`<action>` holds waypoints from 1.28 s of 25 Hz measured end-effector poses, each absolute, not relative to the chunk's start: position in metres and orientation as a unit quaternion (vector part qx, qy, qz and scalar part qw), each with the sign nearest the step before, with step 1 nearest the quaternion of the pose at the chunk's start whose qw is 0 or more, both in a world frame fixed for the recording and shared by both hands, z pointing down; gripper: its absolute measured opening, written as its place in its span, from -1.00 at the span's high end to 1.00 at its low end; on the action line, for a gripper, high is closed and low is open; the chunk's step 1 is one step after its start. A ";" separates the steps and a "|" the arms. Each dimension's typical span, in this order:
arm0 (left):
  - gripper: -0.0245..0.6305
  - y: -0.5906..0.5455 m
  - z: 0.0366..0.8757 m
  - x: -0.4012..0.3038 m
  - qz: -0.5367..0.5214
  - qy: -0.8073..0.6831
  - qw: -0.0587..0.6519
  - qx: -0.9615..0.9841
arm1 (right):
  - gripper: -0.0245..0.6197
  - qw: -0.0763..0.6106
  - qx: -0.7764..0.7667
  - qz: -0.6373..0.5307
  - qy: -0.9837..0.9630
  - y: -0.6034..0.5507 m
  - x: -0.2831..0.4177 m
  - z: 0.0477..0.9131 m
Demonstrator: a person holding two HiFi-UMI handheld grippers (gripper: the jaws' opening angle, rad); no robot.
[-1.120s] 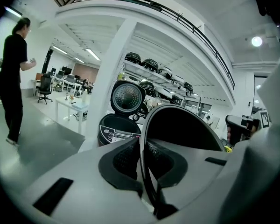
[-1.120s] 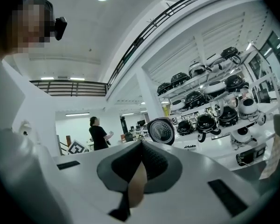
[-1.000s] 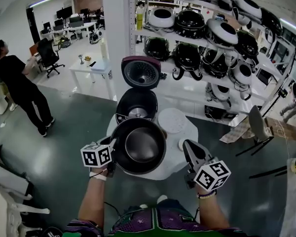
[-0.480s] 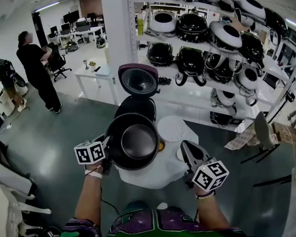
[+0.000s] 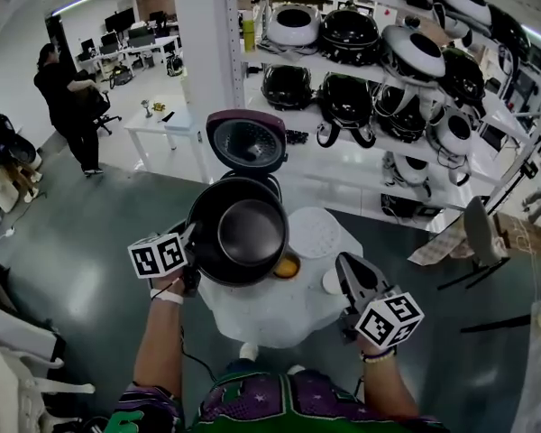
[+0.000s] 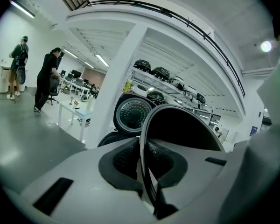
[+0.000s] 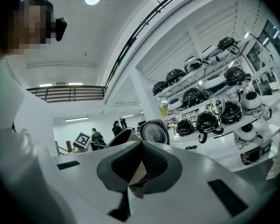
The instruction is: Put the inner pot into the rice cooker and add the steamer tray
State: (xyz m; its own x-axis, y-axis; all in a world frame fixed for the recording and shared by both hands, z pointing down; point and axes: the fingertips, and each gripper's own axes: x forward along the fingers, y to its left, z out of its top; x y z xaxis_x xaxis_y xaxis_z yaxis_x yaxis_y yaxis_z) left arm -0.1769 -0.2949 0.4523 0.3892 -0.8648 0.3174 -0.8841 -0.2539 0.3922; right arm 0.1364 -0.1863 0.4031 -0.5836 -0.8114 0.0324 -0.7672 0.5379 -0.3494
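Largely, inner pot [image 5: 239, 239] screens rice cooker [image 5: 246, 144] — base barely visible.

No words, numbers or brand names can be read anywhere. Only black-and-white square patterns are shown on the left cube [image 5: 158, 256] and the right cube [image 5: 389, 320].

The pot [image 5: 243, 237] I hold covers most of the cooker [image 5: 246, 144]; only the raised lid and a sliver of the body show. An orange thing [image 5: 287, 266] peeks from under the pot's edge, too hidden to identify. The jaws of my left gripper [image 6: 145, 160] cover the pot's lower rim. The table [image 5: 279, 309] is partly behind the pot. My torso [image 5: 279, 402] is cut off at the bottom edge.
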 end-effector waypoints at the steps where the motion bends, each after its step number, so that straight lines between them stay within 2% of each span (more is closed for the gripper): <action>1: 0.79 -0.304 0.452 -0.178 0.020 -0.547 0.262 0.795 | 0.90 0.064 -0.455 -0.163 0.873 -0.190 0.134 0.403; 13: 0.79 -0.416 0.465 -0.194 0.054 -0.518 0.263 0.812 | 0.90 0.044 -0.490 -0.165 0.855 -0.241 0.096 0.413; 24: 0.78 -0.503 0.509 -0.224 0.083 -0.505 0.292 0.808 | 0.90 0.030 -0.539 -0.181 0.822 -0.271 0.077 0.438; 32: 0.78 -0.541 0.554 -0.219 0.123 -0.477 0.317 0.810 | 0.90 0.024 -0.571 -0.190 0.799 -0.280 0.069 0.456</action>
